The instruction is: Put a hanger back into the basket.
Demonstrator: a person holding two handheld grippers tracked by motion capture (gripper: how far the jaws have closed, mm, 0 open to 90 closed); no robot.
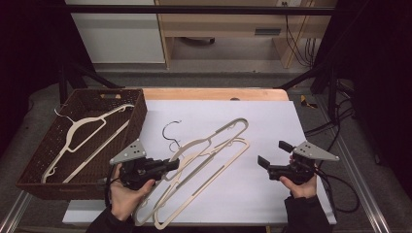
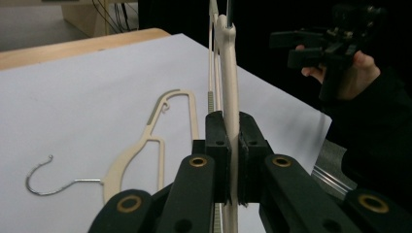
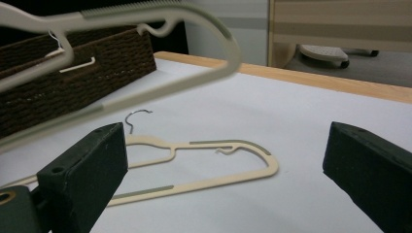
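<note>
Left gripper (image 1: pixel 170 165) jaws clamp a cream hanger (image 1: pixel 214 138), lifted over the desk (image 1: pixel 272 121); right gripper (image 1: pixel 272 154) jaws stand released. Hanger looks light, stiff, slippery; its shoulder bar seems the best grip point.

White paper sheet (image 1: pixel 272 121) covers most of the wooden table (image 1: pixel 214 93), centre frame. Brown wicker basket (image 1: pixel 138 116) at left, holding a cream hanger (image 1: pixel 80 133) lying diagonally. White cabinet (image 1: pixel 116 31) upper left, light wood furniture (image 1: pixel 228 22) upper centre. Black cables (image 1: pixel 335 131) trail at right edge. Grey floor beyond.
</note>
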